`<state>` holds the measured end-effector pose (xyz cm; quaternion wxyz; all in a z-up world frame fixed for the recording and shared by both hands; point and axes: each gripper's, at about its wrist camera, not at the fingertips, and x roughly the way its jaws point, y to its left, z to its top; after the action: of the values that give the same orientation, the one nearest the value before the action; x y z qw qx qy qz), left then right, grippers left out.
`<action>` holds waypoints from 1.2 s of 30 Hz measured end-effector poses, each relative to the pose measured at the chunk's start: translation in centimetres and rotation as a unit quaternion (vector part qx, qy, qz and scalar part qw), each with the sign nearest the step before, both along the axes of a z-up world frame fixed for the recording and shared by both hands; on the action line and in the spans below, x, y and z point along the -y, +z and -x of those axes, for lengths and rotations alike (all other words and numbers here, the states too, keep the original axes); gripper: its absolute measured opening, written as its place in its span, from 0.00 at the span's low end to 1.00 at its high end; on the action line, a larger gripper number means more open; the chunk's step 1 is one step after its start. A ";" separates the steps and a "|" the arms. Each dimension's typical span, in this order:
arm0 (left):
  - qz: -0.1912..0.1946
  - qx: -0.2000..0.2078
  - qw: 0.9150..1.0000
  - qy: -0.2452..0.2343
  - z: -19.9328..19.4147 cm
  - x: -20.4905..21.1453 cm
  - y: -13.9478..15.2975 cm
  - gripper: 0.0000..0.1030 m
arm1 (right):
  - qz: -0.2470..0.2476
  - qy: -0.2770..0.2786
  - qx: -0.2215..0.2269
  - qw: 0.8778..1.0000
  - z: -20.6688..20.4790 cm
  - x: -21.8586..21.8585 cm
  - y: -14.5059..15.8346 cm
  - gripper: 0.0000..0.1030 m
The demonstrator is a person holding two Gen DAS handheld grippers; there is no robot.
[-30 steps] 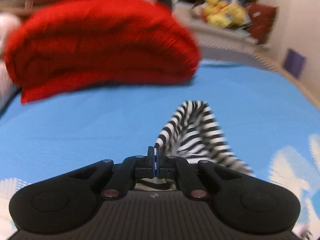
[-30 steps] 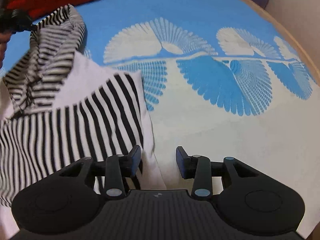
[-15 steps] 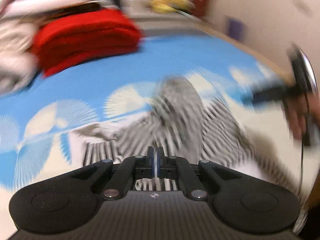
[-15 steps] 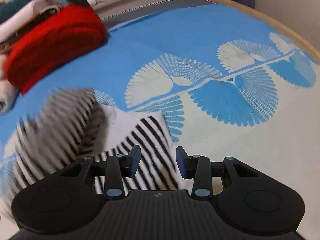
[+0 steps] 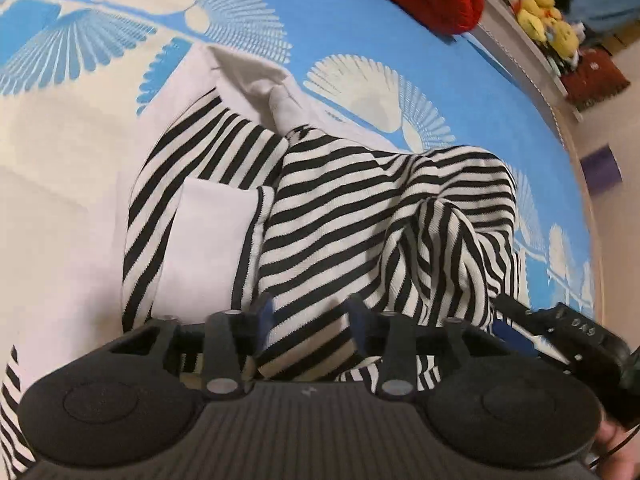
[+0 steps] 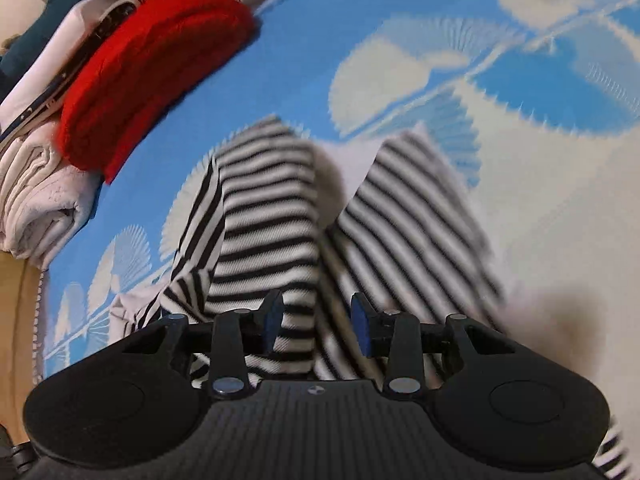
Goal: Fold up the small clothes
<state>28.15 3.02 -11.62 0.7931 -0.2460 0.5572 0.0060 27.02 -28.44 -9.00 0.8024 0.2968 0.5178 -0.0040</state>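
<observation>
A black-and-white striped top [image 5: 352, 200] with white panels lies crumpled on the blue-and-white patterned bedspread [image 5: 460, 80]. My left gripper [image 5: 310, 314] hangs low over it and its jaws are opening. A folded striped end [image 5: 308, 344] lies loose between the fingers, and the pads are clear of it. In the right wrist view the same top [image 6: 272, 224] is blurred, one striped flap folded over the middle. My right gripper [image 6: 316, 312] stands open just above the cloth with nothing pinched.
A folded red knit [image 6: 152, 68] and a stack of pale folded clothes [image 6: 36, 200] sit at the far edge of the bed. Yellow plush toys [image 5: 544, 16] rest on a ledge beyond. The bed's wooden rim [image 5: 592, 240] runs along the right.
My left gripper swung away from the red knit, carrying the striped end over the top's body, then opened and let it go. My right gripper rolled and moved over the striped cloth.
</observation>
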 end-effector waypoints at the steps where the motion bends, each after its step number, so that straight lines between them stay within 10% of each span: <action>1: -0.007 -0.006 1.000 0.006 0.0 -0.1 -0.2 0.56 | -0.005 0.000 -0.003 1.000 -0.1 -0.4 -0.4 0.39; 5: 0.007 -0.026 0.999 0.021 0.2 -0.4 -1.2 0.55 | -0.011 0.015 -0.007 1.000 -0.5 -1.9 -1.6 0.37; 7: 0.023 -0.031 0.999 0.016 0.4 -0.3 -1.6 0.40 | -0.014 0.009 -0.007 1.000 -0.2 -2.0 -1.9 0.10; 10: 0.006 -0.010 1.000 -0.004 0.1 0.2 -0.9 0.09 | -0.026 0.019 0.032 0.999 0.1 -1.7 -0.1 0.01; 16: -0.022 0.194 0.980 0.032 1.3 -2.8 6.9 0.02 | -0.093 0.090 0.142 0.981 3.1 -0.3 7.2 0.01; 19: 0.008 0.184 0.982 0.037 1.8 -4.9 7.0 0.06 | -0.088 0.189 0.072 0.975 4.3 -0.4 6.9 0.01; 23: -0.033 -0.003 0.999 0.012 1.8 -5.3 2.1 0.25 | 0.007 0.206 -0.048 0.977 5.1 -0.7 2.1 0.08; 25: -0.040 0.000 0.998 0.040 2.2 -5.9 2.3 0.27 | 0.013 0.168 -0.049 0.984 4.6 0.4 1.7 0.11; 29: -0.005 0.030 0.997 0.068 2.3 -6.1 3.6 0.64 | 0.020 0.108 0.002 0.994 3.1 1.4 2.7 0.40; 36: 0.060 -0.041 0.994 0.081 1.3 -4.3 -0.1 0.63 | -0.007 0.059 -0.042 0.997 0.5 0.2 -1.6 0.44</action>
<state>26.89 7.30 -11.67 0.7503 -0.3373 0.5666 0.0468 26.48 -28.61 -10.62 0.7770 0.2705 0.5674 0.0348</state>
